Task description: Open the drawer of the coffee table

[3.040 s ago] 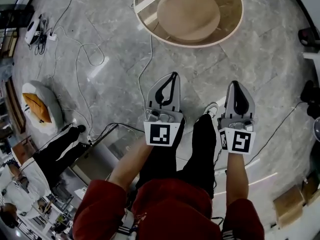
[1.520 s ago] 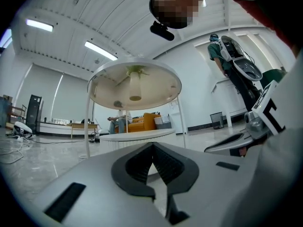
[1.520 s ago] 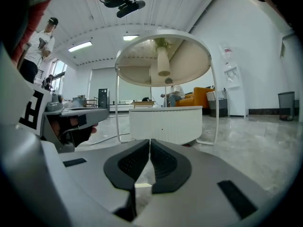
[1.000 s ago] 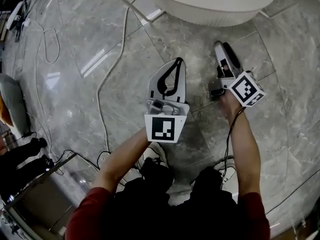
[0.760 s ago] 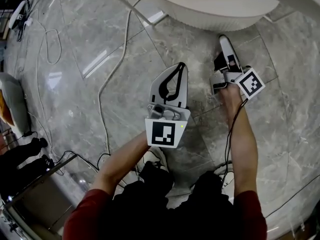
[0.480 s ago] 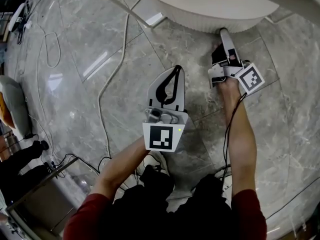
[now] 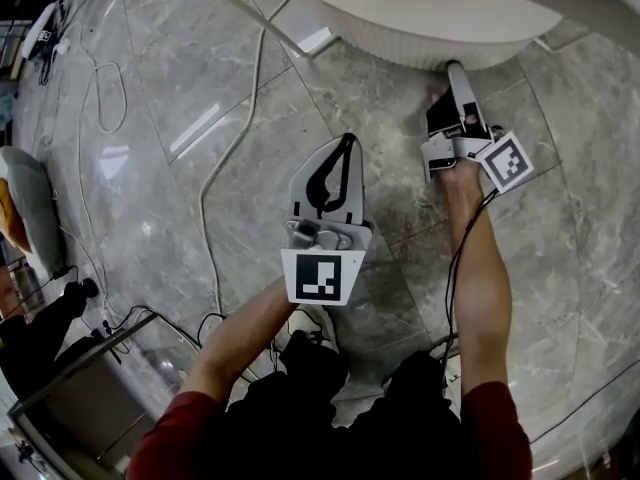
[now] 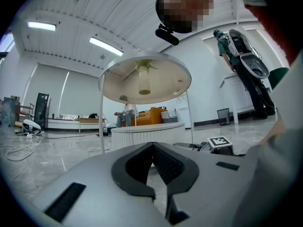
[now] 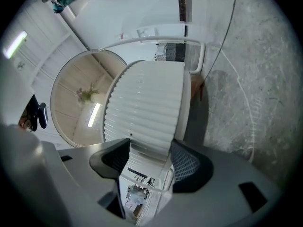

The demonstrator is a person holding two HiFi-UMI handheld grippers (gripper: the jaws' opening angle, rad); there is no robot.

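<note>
the coffee table's ribbed white drum (image 7: pixel 400 40) stands on the floor at the top of the head view, under the round tabletop (image 8: pixel 144 79) on thin white legs. in the right gripper view the drum (image 9: pixel 147 103) fills the space ahead, and low down a thin curved edge with some clutter behind it may be the drawer front, though it is too close to tell. the right gripper (image 7: pixel 455 68) points at the drum's foot, rolled onto its side. its jaws have just been opening and now stand wide apart, the ribbed wall between them with neither pad pressing on it. the left gripper (image 7: pixel 347 144) hangs well apart over the grey marble floor (image 7: pixel 150 118), pads together on nothing. a white cable (image 7: pixel 215 183) trails across the tiles beside it.
</note>
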